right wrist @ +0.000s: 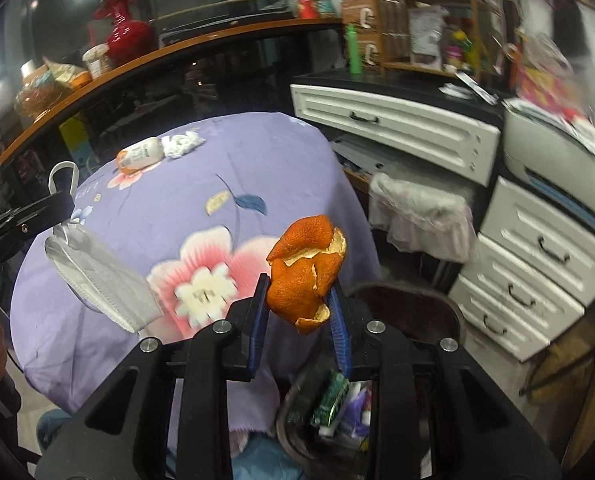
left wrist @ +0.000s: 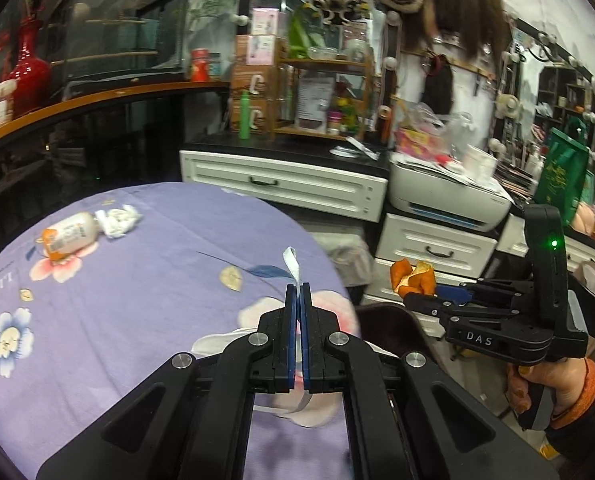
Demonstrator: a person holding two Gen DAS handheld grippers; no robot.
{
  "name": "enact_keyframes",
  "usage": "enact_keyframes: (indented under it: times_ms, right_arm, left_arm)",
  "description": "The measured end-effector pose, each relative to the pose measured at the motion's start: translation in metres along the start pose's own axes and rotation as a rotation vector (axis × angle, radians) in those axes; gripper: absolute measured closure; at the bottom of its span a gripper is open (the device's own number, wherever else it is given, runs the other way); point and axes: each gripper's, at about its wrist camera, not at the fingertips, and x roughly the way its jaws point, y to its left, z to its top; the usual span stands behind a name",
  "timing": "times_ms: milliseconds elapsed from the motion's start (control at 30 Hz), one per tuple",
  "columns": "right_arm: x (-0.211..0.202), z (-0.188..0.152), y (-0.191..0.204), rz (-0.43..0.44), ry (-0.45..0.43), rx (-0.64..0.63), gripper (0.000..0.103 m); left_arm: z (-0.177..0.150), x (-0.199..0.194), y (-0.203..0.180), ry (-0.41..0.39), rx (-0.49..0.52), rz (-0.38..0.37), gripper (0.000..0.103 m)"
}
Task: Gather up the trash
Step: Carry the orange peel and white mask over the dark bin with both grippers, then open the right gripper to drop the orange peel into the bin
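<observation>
Orange peel (right wrist: 307,276) pinched between right gripper (right wrist: 297,312) fingers.

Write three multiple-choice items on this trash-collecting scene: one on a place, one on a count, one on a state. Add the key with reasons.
1. Where does the bottle lie?
A. on the purple tablecloth
B. in the bin
C. on the drawers

2. How many pieces of trash remain on the cloth?
A. none
B. two
C. five

3. What does the right gripper hold?
A. nothing
B. a cup
C. orange peel

Key: A, it rests on the cloth beside the crumpled tissue; B, only bottle and tissue lie there; C, peel sits between its fingers, while the left gripper pinches a face mask.
</observation>
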Motion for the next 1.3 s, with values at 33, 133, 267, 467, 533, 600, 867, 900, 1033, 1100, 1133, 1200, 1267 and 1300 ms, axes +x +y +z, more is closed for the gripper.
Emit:
enact_keyframes:
  times_ms: [33, 133, 267, 467, 533, 600, 867, 900, 1033, 1100, 1133, 1200, 1267, 1300]
  right_arm:
    - [-0.004, -0.005, -0.006, -0.006, 0.000, 0.013, 0.074]
    - [-0.011, -0.018, -0.019, -0.019, 0.004, 0.046, 0.074]
    - [-0.017, -0.036, -0.032, -0.056, 0.010, 0.061, 0.074]
    - [-0.013, -0.062, -0.044, -0.093, 0.040, 0.071, 0.074]
    - [-0.005, -0.072, -0.050, -0.104, 0.066, 0.081, 0.074]
    - [0.003, -0.081, -0.056, -0.106, 0.089, 0.101, 0.074]
    - [0.033, -0.102, -0.074, -0.114, 0.148, 0.159, 0.074]
    - [0.037, -0.104, -0.074, -0.116, 0.154, 0.162, 0.074]
    - [0.051, -0.109, -0.077, -0.115, 0.179, 0.171, 0.073]
    - [0.056, -0.111, -0.077, -0.114, 0.188, 0.175, 0.067]
    - [0.056, -0.113, -0.077, -0.119, 0.187, 0.178, 0.053]
    - [0.051, -0.112, -0.077, -0.134, 0.166, 0.181, 0.035]
    - [0.046, -0.111, -0.077, -0.138, 0.155, 0.176, 0.035]
    - [0.043, -0.110, -0.077, -0.142, 0.150, 0.173, 0.035]
  left_arm:
    - [-0.001, 0.000, -0.005, 0.002, 0.002, -0.008, 0.100]
    - [-0.005, 0.000, -0.018, 0.007, 0.013, -0.024, 0.100]
    - [-0.011, 0.000, -0.034, 0.015, 0.023, -0.049, 0.100]
    - [-0.018, 0.006, -0.059, 0.032, 0.044, -0.074, 0.100]
    - [-0.020, 0.008, -0.067, 0.040, 0.050, -0.087, 0.100]
    - [-0.022, 0.010, -0.073, 0.048, 0.056, -0.099, 0.100]
    - [-0.030, 0.021, -0.092, 0.079, 0.075, -0.128, 0.100]
    - [-0.032, 0.022, -0.094, 0.082, 0.076, -0.132, 0.100]
    - [-0.035, 0.026, -0.097, 0.088, 0.084, -0.139, 0.100]
    - [-0.036, 0.029, -0.098, 0.095, 0.088, -0.142, 0.100]
    - [-0.036, 0.030, -0.100, 0.097, 0.089, -0.143, 0.100]
    - [-0.036, 0.031, -0.102, 0.099, 0.095, -0.144, 0.100]
    - [-0.036, 0.030, -0.104, 0.096, 0.102, -0.144, 0.100]
    - [-0.034, 0.030, -0.105, 0.092, 0.104, -0.146, 0.100]
